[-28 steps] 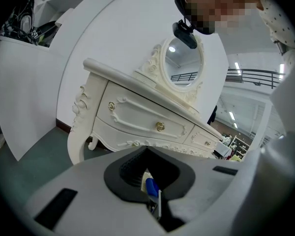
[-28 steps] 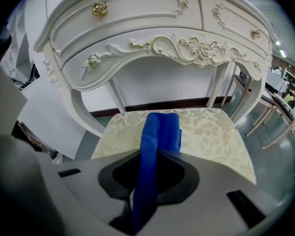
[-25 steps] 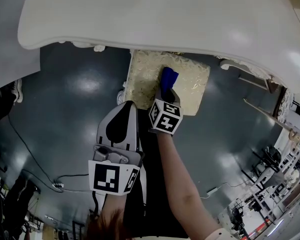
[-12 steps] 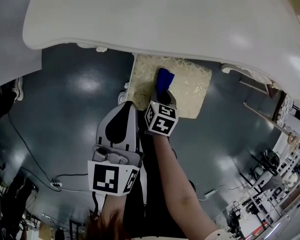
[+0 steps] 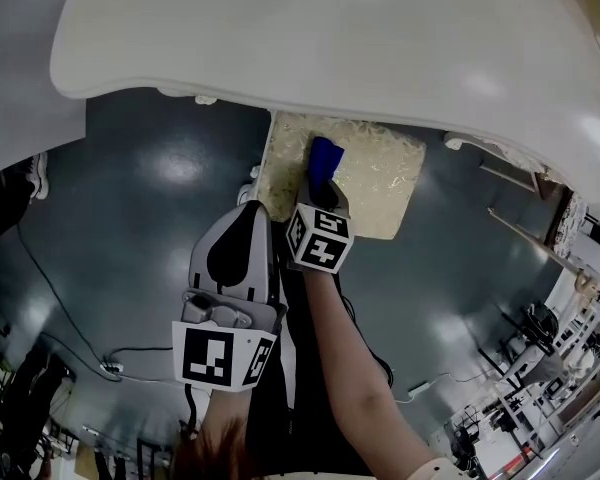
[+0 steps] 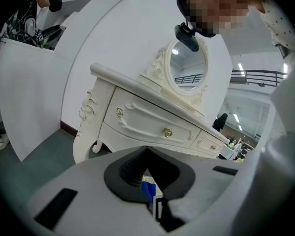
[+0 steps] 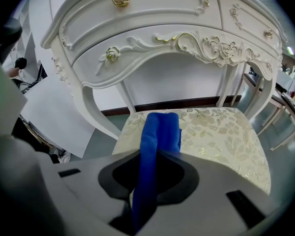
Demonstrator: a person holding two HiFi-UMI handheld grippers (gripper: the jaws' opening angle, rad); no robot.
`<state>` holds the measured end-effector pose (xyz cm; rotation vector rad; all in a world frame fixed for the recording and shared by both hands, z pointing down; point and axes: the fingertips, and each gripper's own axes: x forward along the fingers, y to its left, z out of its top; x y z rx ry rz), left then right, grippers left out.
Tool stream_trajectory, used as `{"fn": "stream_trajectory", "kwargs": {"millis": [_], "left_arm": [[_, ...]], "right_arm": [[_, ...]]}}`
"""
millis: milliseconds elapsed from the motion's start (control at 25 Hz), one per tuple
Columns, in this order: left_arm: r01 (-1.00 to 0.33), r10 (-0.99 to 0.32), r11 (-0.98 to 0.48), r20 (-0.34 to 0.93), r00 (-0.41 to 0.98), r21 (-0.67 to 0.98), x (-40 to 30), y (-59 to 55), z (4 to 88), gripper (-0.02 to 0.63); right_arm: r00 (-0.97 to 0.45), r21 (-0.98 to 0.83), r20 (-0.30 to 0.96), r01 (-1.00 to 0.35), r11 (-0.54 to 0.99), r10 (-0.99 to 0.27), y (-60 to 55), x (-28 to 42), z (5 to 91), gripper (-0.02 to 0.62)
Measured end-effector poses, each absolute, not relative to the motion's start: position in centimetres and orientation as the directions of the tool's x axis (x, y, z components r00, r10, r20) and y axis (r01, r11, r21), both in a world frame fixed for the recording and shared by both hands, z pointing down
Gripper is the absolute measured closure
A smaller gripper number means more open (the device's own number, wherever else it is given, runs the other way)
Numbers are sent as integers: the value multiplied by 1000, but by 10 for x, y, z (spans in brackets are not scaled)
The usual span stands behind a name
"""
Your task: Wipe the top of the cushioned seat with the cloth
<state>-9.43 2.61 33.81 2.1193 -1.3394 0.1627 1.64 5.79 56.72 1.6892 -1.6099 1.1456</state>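
My right claw [image 5: 325, 190] is clamped on the blue cloth [image 5: 323, 158], whose folded free end lies just ahead of the claw on the floral cushioned seat [image 5: 385, 183]. Over the last second the claw has slid the cloth slightly to its left, from about mid-seat toward the left edge, so a wiping stroke is under way. The wider patch to the claw's right probably remains to be wiped, though I cannot judge that from here. The dressing table [image 5: 330, 38] overhangs ahead. My left claw [image 5: 252, 218] hangs closed and empty, behind and left.
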Motion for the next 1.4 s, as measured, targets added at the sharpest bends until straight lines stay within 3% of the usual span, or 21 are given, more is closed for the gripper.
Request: {"fn": "stream_trajectory", "kwargs": {"millis": [1400], "left_arm": [[-868, -791, -256, 424, 441, 426, -116, 26, 343, 607]], "right_arm": [[-169, -235, 833, -970, -61, -527, 44, -39, 567, 532]]}}
